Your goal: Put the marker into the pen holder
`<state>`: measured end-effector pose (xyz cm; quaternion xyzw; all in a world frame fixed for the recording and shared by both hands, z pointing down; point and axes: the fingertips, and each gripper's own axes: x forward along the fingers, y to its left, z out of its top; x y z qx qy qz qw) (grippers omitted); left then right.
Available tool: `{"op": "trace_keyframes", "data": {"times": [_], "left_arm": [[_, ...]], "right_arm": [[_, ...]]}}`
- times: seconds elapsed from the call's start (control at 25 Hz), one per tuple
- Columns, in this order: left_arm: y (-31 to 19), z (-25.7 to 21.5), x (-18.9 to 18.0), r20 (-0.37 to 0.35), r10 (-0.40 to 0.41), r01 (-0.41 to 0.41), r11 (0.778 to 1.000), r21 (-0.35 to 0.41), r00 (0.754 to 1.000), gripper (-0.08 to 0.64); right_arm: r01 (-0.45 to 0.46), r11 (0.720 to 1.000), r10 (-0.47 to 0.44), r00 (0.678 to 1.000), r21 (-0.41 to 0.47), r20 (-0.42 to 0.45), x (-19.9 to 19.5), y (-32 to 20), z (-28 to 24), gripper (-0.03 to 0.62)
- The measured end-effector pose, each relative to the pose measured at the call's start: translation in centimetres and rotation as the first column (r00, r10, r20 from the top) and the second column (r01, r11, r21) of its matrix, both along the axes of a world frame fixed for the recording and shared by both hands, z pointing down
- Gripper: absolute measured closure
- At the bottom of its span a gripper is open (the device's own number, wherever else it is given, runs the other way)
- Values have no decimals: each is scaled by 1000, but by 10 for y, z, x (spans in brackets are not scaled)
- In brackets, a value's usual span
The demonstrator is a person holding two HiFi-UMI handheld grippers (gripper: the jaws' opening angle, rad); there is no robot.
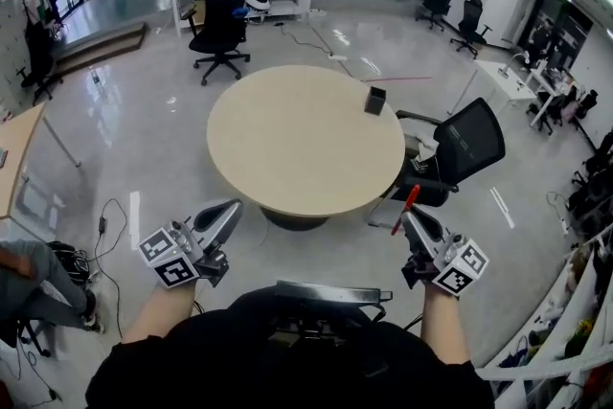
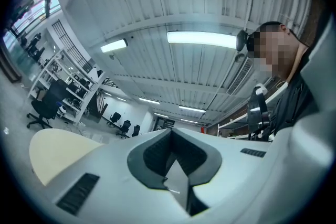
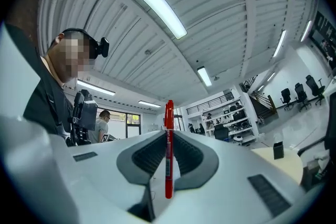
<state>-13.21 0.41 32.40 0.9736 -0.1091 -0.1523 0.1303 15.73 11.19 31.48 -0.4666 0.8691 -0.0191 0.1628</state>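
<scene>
While the person stands a little way short of the round beige surface (image 1: 287, 158), the right tool (image 1: 415, 221) is clamped on a red marker (image 1: 410, 206), its two jaws pressed against the barrel from either side. Seen along that tool's own jaws, the marker stands upright across the pads, one end sticking up above them and the other showing below. The left tool (image 1: 228, 209) holds nothing: its jaws lie together, with no gap I can make out between the pads. The pen holder (image 1: 374, 100), a small black box, stands on the far right part of the surface, well apart from the marker and from both tools. A black office chair (image 1: 466, 145) sits just beside the surface on the right
</scene>
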Motion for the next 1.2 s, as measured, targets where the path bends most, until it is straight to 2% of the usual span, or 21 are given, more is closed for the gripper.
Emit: {"op": "trace_keyframes", "data": {"times": [0.16,0.36,0.6,0.84,1.2], "left_arm": [[-11,-8,49,-10,-36,36,999,12,999,566],[-23,-6,101,8,-65,64,998,14,998,566],[-56,7,135,24,-75,75,997,-7,997,566],[-119,13,134,6,-33,33,999,-29,999,566],[-264,3,120,-16,93,-93,996,-1,996,566]], "right_arm": [[50,999,-49,998,16,-29,48,-23,-8,546],[75,997,-74,997,22,-19,106,-48,-5,546],[83,997,-83,997,-1,-3,142,-85,14,546],[46,999,-46,999,-16,-15,138,-139,13,546],[-67,998,66,997,-19,-41,103,-250,-3,546]]}}
